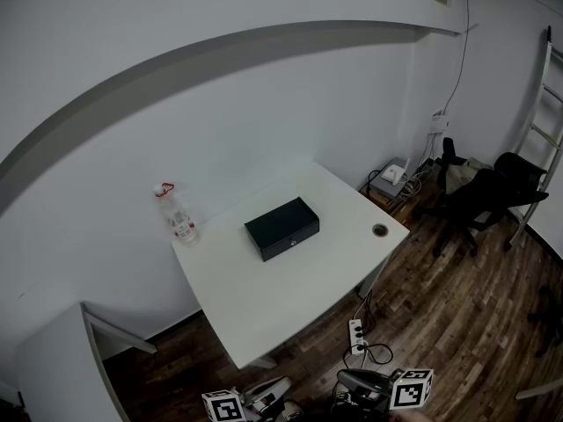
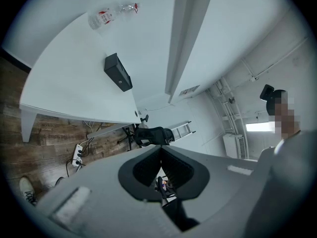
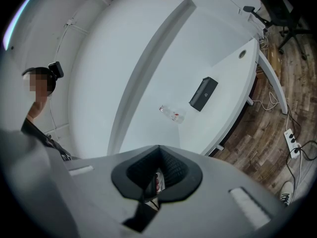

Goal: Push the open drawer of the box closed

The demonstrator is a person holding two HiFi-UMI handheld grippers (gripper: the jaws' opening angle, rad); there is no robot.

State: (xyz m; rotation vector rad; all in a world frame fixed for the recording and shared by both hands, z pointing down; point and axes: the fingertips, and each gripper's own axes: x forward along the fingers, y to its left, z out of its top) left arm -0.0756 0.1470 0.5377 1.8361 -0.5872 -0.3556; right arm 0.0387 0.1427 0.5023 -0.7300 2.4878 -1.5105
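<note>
A black box lies near the middle of the white table, its front face with a small lock turned toward me; no gap shows at the drawer from here. The box is far off in the left gripper view, and the box is small in the right gripper view too. Both grippers hang well short of the table over the wooden floor; only their marker cubes show at the bottom of the head view. My left gripper is shut and empty. My right gripper is shut and empty.
A clear water bottle stands at the table's back left corner. A cable hole is at the right corner. A power strip with cables lies on the floor. An office chair and a ladder stand at the right.
</note>
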